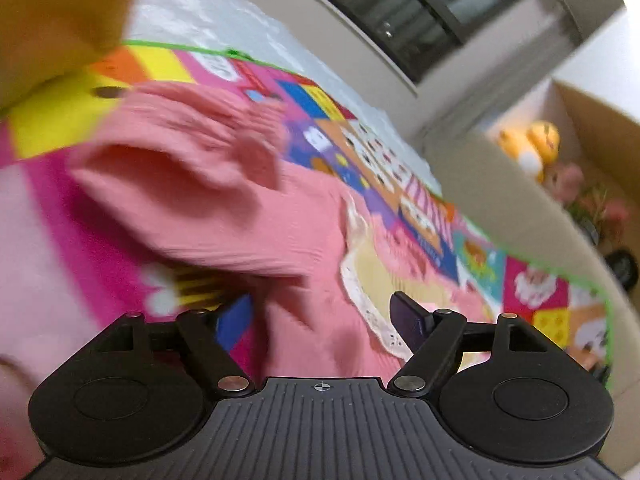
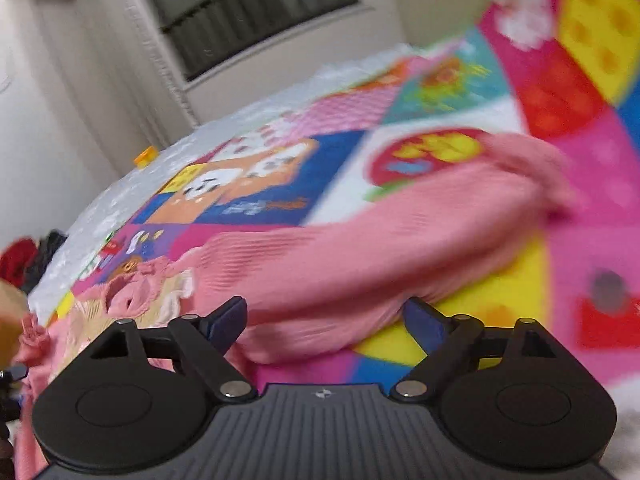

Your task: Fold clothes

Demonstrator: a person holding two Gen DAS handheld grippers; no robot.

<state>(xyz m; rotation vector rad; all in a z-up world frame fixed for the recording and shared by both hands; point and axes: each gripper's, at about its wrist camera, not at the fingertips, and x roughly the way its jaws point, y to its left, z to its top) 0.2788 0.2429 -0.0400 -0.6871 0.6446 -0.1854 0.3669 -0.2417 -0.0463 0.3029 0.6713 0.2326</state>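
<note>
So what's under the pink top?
The colourful patchwork play mat lies under the pink top, showing all around it. Its pictures directly beneath the fabric are covered, so they cannot be seen.

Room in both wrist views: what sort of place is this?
Probably a home room, maybe a child's play area: a colourful cartoon play mat under the pink garment, a dark window, and a cardboard box holding plush toys.

We find no legible text in either view. The play mat (image 1: 420, 236) has blue panels with lettering-like marks, but motion blur smears them. Each gripper body carries only a small crosshair mark, no characters.
</note>
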